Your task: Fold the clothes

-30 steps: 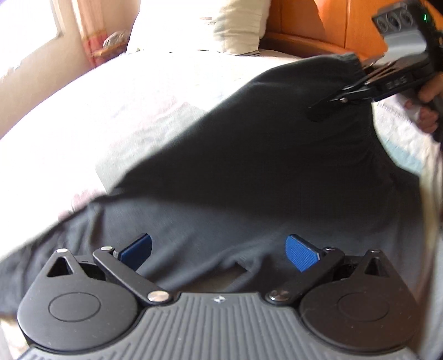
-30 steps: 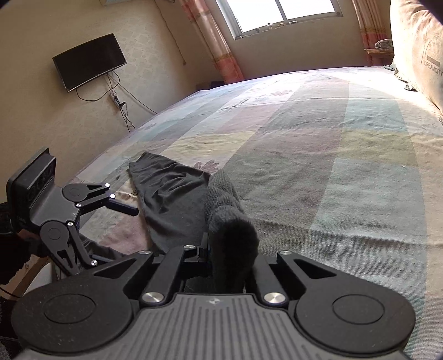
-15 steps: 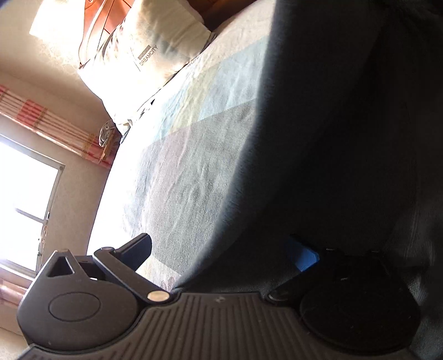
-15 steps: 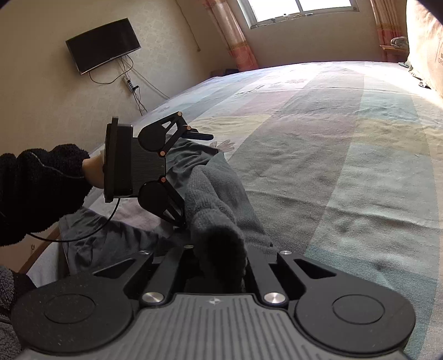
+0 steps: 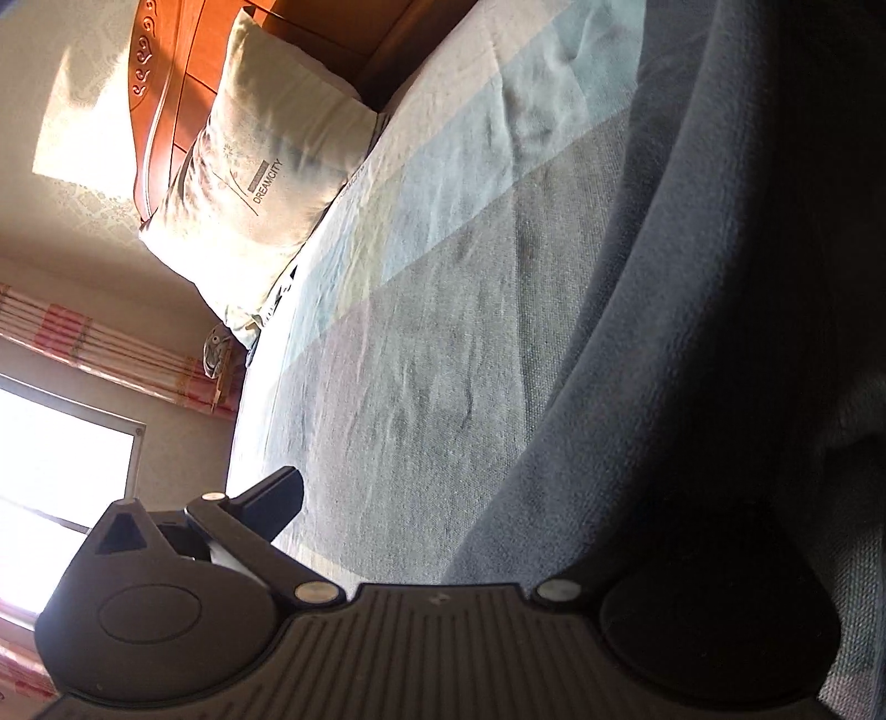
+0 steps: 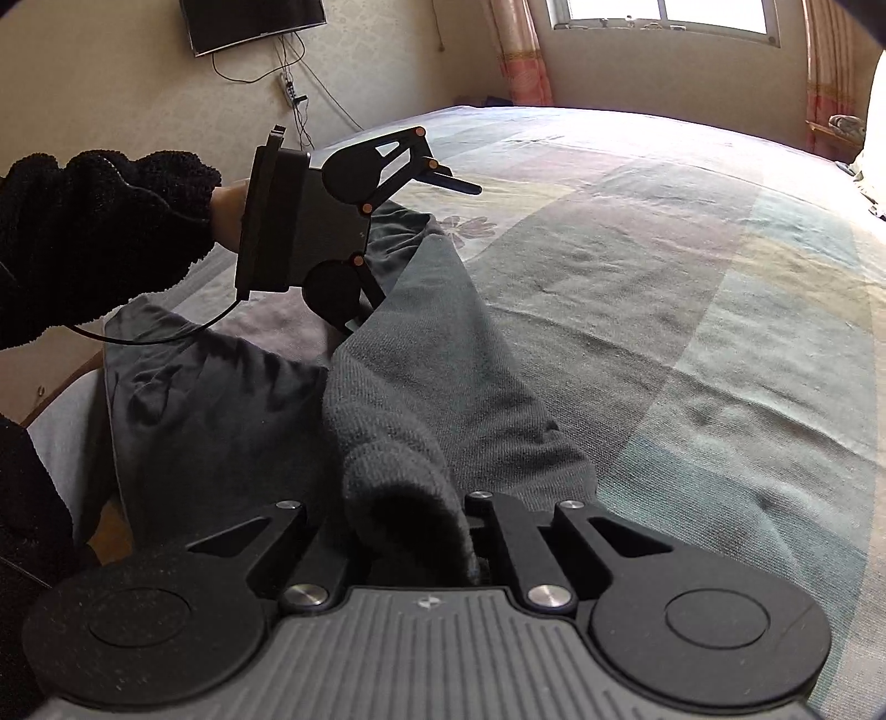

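A dark grey knitted garment (image 6: 443, 360) lies along the near side of the bed (image 6: 692, 277), one layer folded over another. My right gripper (image 6: 443, 531) is shut on a bunched fold of it, which stands up between the fingers. My left gripper (image 6: 415, 255) is rolled onto its side at the far end of the fold, open wide. Its upper finger (image 6: 454, 183) sticks out over the sheet and its lower finger is hidden behind the cloth. In the left wrist view the garment (image 5: 692, 332) covers the right finger, and the left finger (image 5: 277, 498) is bare above the sheet.
The patchwork sheet (image 5: 443, 332) stretches far past the garment. A pillow (image 5: 260, 183) leans on the wooden headboard (image 5: 183, 72). A black fleece sleeve (image 6: 99, 232) holds the left gripper. A window (image 6: 659, 16) and a wall TV (image 6: 255, 22) are on the far walls.
The left gripper has rolled from flat onto its side and sunk to the garment's edge; its right finger is now under the cloth. The right gripper kept its hold and shifted a little.
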`<state>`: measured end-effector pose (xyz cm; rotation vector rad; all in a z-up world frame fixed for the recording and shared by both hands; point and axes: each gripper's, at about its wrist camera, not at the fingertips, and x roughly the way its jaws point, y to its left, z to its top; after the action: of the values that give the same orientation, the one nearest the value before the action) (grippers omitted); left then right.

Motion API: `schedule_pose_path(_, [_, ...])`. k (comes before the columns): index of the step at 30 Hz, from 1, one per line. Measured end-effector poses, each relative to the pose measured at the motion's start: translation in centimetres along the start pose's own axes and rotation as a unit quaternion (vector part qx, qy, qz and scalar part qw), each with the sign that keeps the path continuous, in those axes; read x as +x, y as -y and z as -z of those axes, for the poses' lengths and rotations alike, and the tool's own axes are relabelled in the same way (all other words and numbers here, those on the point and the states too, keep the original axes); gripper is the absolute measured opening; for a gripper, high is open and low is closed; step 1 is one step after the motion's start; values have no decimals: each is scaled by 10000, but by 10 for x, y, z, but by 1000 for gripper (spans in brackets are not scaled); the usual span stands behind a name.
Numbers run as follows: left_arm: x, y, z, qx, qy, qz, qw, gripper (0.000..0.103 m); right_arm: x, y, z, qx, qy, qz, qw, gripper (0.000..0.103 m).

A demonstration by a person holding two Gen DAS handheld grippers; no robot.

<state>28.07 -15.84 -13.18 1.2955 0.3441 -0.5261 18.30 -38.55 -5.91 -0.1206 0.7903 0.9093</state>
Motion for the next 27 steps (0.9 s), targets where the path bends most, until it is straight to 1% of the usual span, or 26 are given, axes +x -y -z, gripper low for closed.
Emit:
schedule_pose_path(2, [-1,-1,3,-128,3,56,9999,103,1,1,0,26,-7,-1,10000,7])
schedule_pose_path(3, [-1,0,3,-103,9,26,9999,103,1,1,1,38,-10,-1,10000,7])
schedule_pose_path(6, [-7,12,-3,352,120,-248,9990,102,2,1,2,61,-8,-2,10000,7])
schedule_pose_path(8, [-9,19,-7,657,192,-282,9973,100,3,0,3,87,-10,-6,10000,8])
schedule_pose_path(9, [-9,22,-9,798,216,-274,9962,95,3,0,4,102,-10,-11,9999,8])
schedule_pose_path(10, [-10,25,-11,938,220,-240,9951,88,3,0,4,116,-12,-14,9999,8])
schedule_pose_path(11, [-11,27,-13,1076,200,-179,9938,84,3,0,5,123,-18,-13,9999,8])
schedule_pose_path(12, [-13,29,-13,1287,182,-139,9914,78,3,0,6,128,-22,-10,9999,8])
schedule_pose_path(14, [-16,34,-8,1903,176,-224,9813,80,2,0,8,146,-9,-17,9999,8])
schedule_pose_path(17, [-9,36,6,2525,11,-307,9671,81,1,2,10,185,20,-47,9998,8])
schedule_pose_path(18, [-6,39,10,2701,-16,-321,9623,81,2,2,10,195,25,-49,9998,8])
schedule_pose_path(22, [-2,52,18,3239,116,-390,9452,74,3,4,11,234,64,-48,9997,8])
schedule_pose_path(24, [-2,54,20,3354,197,-360,9412,70,3,4,11,236,67,-52,9997,8])
schedule_pose_path(26, [-2,55,23,3337,246,-269,9420,64,2,4,12,246,52,-55,9997,8])
schedule_pose_path(27, [-2,56,25,3346,255,-211,9418,55,3,5,12,260,40,-50,9996,8])
